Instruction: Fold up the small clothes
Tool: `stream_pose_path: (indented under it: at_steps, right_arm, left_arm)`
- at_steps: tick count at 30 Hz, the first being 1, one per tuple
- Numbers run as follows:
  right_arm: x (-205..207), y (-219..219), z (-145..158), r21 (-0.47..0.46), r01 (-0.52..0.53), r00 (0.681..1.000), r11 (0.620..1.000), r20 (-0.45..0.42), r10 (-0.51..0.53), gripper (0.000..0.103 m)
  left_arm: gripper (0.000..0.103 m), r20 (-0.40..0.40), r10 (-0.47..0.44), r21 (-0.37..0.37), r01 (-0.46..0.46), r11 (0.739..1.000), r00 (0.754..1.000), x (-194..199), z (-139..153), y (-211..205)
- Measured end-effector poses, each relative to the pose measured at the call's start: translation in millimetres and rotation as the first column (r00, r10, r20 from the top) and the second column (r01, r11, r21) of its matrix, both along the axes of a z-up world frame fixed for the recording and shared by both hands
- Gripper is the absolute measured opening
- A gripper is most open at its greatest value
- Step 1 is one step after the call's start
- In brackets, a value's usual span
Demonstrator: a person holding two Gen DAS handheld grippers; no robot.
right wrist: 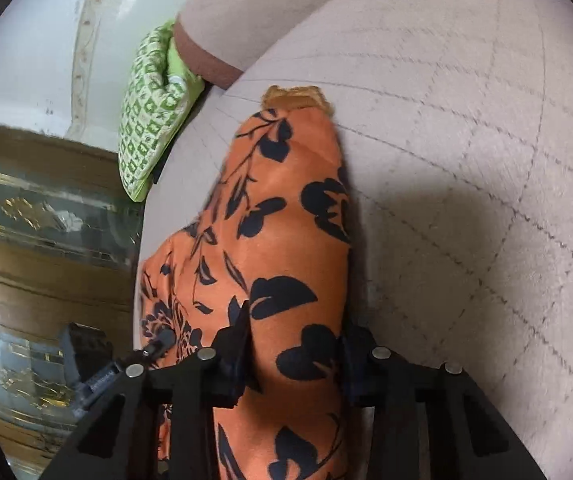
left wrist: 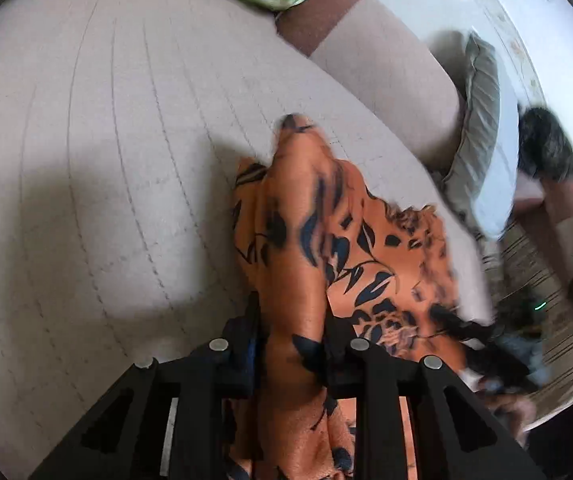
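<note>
We hold the orange floral garment point(left wrist: 306, 240) over the quilted sofa seat point(left wrist: 86, 160), with a bunched ridge of the cloth pinched in the left gripper point(left wrist: 292, 344) and another in the right gripper point(right wrist: 296, 344). Risks:

- The smooth fabric may slide out of either pinch.
- Uneven pull between our two grips would skew the fold.
- The loose hem point(left wrist: 426, 240) hangs near the seat edge and may drag off.
</note>
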State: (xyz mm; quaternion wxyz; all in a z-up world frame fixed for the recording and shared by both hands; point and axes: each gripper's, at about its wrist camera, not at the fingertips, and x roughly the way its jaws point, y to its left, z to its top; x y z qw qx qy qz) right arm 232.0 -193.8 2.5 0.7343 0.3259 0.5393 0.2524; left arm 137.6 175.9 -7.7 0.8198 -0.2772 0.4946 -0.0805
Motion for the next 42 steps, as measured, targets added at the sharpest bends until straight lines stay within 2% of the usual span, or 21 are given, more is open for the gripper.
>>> stream_pose_path:
  at_steps: [1, 2, 4, 6, 9, 11, 12, 13, 14, 15, 16, 19, 21, 23, 26, 28, 32, 36, 37, 40, 42]
  right_arm:
    - [0, -1, -3, 0.001, 0.000, 1.000, 1.000, -0.007, 0.000, 0.040]
    - [-1, -5, -7, -0.002, 0.011, 0.999, 1.000, -0.034, -0.011, 0.054]
    - [-4, -14, -9, 0.050, 0.040, 0.997, 0.998, -0.071, -0.037, 0.061]
    - [-15, -17, 6, 0.048, 0.028, 0.999, 0.998, -0.025, -0.027, 0.073]
    - [-27, -18, 16, 0.018, -0.007, 1.000, 1.000, 0.006, 0.007, 0.075]
    - [-26, -6, 4, 0.008, -0.064, 0.997, 0.998, -0.051, 0.065, 0.075]
    - [-27, 2, -1, -0.003, -0.088, 0.994, 0.996, -0.063, 0.088, 0.071]
    - [-28, 9, 2, -0.048, -0.112, 0.993, 0.992, -0.035, 0.111, 0.063]
    - [-27, 15, 5, -0.075, -0.123, 0.992, 0.990, -0.025, 0.121, 0.053]
    - [-28, 16, 11, -0.083, -0.121, 0.993, 0.989, -0.015, 0.121, 0.043]
    - [-29, 18, 18, -0.097, -0.127, 0.992, 0.987, 0.003, 0.128, 0.042]
    - [-31, 20, 28, -0.141, -0.150, 0.988, 0.979, 0.012, 0.154, 0.041]
    - [-32, 17, 19, -0.140, -0.151, 0.989, 0.979, -0.017, 0.150, 0.044]
    - [-32, 13, 12, -0.114, -0.112, 0.993, 0.987, -0.043, 0.108, 0.057]
    - [-35, 17, 21, -0.138, -0.112, 0.994, 0.984, -0.021, 0.111, 0.069]
    - [-40, 19, 29, -0.172, -0.113, 0.993, 0.979, 0.016, 0.117, 0.069]
    - [-35, 21, 18, -0.133, -0.119, 0.993, 0.984, -0.032, 0.116, 0.071]
    - [-43, 26, 21, -0.201, -0.125, 0.991, 0.972, 0.012, 0.130, 0.049]
    - [-44, 27, 23, -0.212, -0.123, 0.991, 0.969, 0.020, 0.130, 0.048]
    - [-45, 31, 25, -0.260, -0.128, 0.990, 0.957, 0.024, 0.139, 0.051]
    - [-48, 29, 35, -0.301, -0.104, 0.992, 0.948, 0.040, 0.122, 0.062]
  left_arm:
    - [0.032, 0.004, 0.001, 0.017, -0.001, 1.000, 1.000, -3, 1, -3]
    - [0.038, 0.004, 0.003, 0.026, -0.003, 1.000, 1.000, -3, 2, -2]
    - [0.068, -0.025, 0.023, 0.020, -0.023, 1.000, 0.999, -7, -1, 3]
    - [0.071, -0.021, 0.064, -0.019, -0.064, 0.998, 0.998, -15, 2, 11]
    - [0.081, 0.005, 0.102, -0.037, -0.102, 0.994, 0.995, -25, 5, 25]
    - [0.081, -0.026, 0.071, -0.018, -0.071, 0.997, 0.997, -25, -1, 20]
    - [0.076, -0.016, 0.048, 0.037, -0.048, 0.998, 0.999, -26, 0, 12]
    - [0.048, -0.008, 0.020, 0.101, -0.019, 0.995, 1.000, -26, 2, 5]
    - [0.029, -0.006, -0.035, 0.098, 0.035, 0.995, 0.999, -25, 1, -2]
    - [0.027, -0.005, -0.013, 0.103, 0.014, 0.995, 1.000, -27, 5, -4]
    - [0.025, 0.002, -0.013, 0.137, 0.013, 0.991, 1.000, -28, 7, -6]
    - [0.026, 0.018, -0.044, 0.279, 0.037, 0.960, 0.999, -34, 14, -24]
    - [0.027, 0.011, -0.021, 0.273, 0.017, 0.962, 1.000, -37, 14, -21]
    - [0.033, 0.008, 0.003, 0.260, -0.005, 0.966, 1.000, -37, 15, -25]
    - [0.049, 0.022, 0.018, 0.300, -0.024, 0.954, 1.000, -37, 15, -27]
    - [0.052, 0.028, 0.019, 0.326, -0.027, 0.945, 0.999, -42, 15, -26]
    - [0.052, 0.030, 0.013, 0.329, -0.022, 0.944, 0.999, -41, 13, -29]
    - [0.054, 0.031, 0.013, 0.328, -0.022, 0.944, 0.999, -31, 11, -39]
    - [0.055, 0.031, 0.013, 0.330, -0.022, 0.944, 0.999, -31, 11, -40]
    - [0.055, 0.035, 0.012, 0.331, -0.023, 0.943, 0.999, -26, 12, -45]
    - [0.054, 0.062, 0.015, 0.336, -0.035, 0.941, 0.998, -37, 25, -43]
